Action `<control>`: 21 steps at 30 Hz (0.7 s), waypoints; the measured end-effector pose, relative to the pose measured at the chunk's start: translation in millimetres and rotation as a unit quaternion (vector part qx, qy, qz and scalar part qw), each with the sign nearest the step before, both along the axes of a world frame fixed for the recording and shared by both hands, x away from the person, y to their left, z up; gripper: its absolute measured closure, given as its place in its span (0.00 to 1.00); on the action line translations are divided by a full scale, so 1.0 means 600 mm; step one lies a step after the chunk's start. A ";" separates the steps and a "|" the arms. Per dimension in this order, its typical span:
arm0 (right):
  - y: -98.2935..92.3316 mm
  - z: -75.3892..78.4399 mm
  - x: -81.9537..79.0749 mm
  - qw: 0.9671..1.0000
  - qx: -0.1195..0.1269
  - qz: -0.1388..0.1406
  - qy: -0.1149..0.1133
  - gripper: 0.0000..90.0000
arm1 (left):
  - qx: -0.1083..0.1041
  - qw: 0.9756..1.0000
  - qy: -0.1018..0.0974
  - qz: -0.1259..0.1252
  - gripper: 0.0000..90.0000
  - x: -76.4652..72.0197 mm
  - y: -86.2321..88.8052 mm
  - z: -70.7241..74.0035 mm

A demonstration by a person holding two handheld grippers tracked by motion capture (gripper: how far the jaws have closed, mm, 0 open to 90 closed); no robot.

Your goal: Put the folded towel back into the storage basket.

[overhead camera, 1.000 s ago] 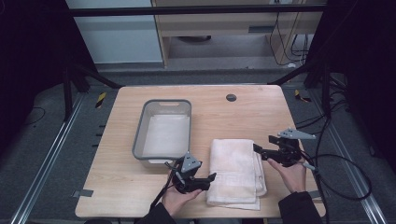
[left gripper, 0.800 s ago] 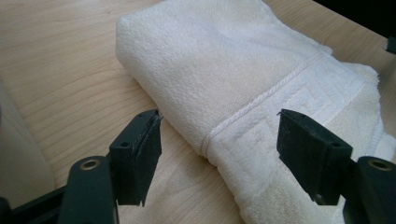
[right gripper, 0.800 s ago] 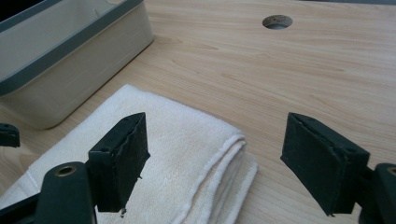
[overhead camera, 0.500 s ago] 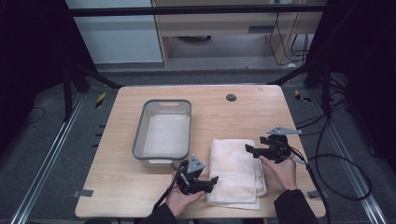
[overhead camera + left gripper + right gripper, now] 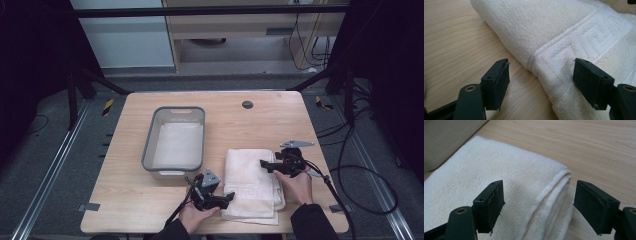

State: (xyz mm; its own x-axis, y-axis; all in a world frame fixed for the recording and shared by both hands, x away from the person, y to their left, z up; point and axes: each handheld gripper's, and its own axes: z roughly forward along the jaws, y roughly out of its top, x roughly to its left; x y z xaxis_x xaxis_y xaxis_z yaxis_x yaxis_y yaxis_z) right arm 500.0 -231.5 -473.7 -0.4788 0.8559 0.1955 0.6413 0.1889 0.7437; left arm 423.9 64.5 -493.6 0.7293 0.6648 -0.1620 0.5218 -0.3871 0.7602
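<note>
both grippers' jaws open, straddling opp. edges of folded towel [image 5: 252, 182].

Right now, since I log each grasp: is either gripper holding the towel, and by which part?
Nothing is held. The left gripper straddles the folded towel at its near left edge, the right gripper at its right edge; both sets of jaws stand open.

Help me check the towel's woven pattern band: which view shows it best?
The left gripper view: the towel lies close under the open left claw, with its key-pattern band sharp. The right gripper view shows a plain folded edge and layered plies, no band. The high view shows the whole towel, the band faint.
</note>
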 end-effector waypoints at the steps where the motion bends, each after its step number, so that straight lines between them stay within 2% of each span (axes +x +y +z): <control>1: -0.002 -0.001 0.001 1.000 -0.001 -0.001 -0.001 0.26 | 0.000 1.000 0.000 0.000 0.32 0.000 -0.001 -0.001; 9: 0.002 -0.011 0.003 1.000 -0.015 0.000 0.010 0.26 | 0.000 1.000 0.009 -0.002 0.34 0.003 -0.003 -0.009; 16: -0.002 -0.022 0.005 1.000 0.000 -0.007 0.027 0.26 | -0.004 1.000 0.024 -0.002 0.37 0.006 -0.006 -0.014; 21: 0.001 -0.027 0.007 0.999 0.002 -0.007 0.039 0.29 | -0.007 0.999 0.030 -0.010 0.40 0.009 -0.007 -0.016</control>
State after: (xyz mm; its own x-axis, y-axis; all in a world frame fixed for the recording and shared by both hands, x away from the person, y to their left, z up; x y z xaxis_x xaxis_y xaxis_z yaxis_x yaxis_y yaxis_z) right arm 504.2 -230.9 -490.0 -0.4503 0.8613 0.2351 0.6995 0.1767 0.6924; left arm 429.0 60.4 -503.0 0.7313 0.6471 -0.2157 0.5593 -0.3878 0.7327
